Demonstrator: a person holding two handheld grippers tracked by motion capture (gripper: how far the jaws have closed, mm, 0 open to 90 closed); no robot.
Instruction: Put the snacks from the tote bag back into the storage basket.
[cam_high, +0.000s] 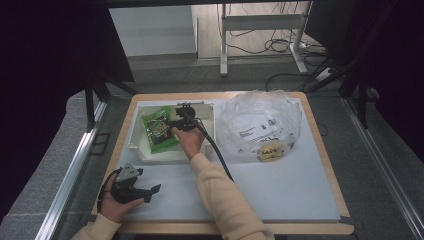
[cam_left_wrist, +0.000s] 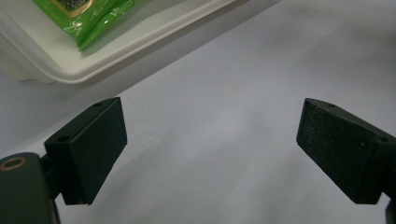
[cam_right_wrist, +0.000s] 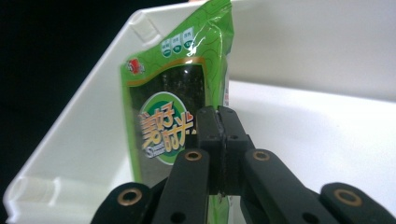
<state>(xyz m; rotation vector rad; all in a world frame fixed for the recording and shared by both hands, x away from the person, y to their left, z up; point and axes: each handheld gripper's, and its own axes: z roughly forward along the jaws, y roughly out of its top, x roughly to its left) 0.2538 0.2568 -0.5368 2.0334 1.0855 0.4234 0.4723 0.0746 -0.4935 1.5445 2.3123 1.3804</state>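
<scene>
1. Resting at the bench's (cam_high: 280, 190) seven o'clock, the left gripper (cam_high: 150, 192) holds its jaws wide apart over bare surface.
2. The white tray (cam_high: 135, 135) sits at eleven o'clock.
3. Over the tray, the right gripper (cam_high: 176, 121) has its jaws clamped on the green snack packet (cam_high: 159, 131).
4. A clear plastic bag (cam_high: 260, 125) lies at one o'clock.

Green snack packet (cam_right_wrist: 175, 112) in white tray (cam_right_wrist: 79, 140)

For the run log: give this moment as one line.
right gripper: shut on green snack packet | over white tray | left gripper: open, on table
</scene>
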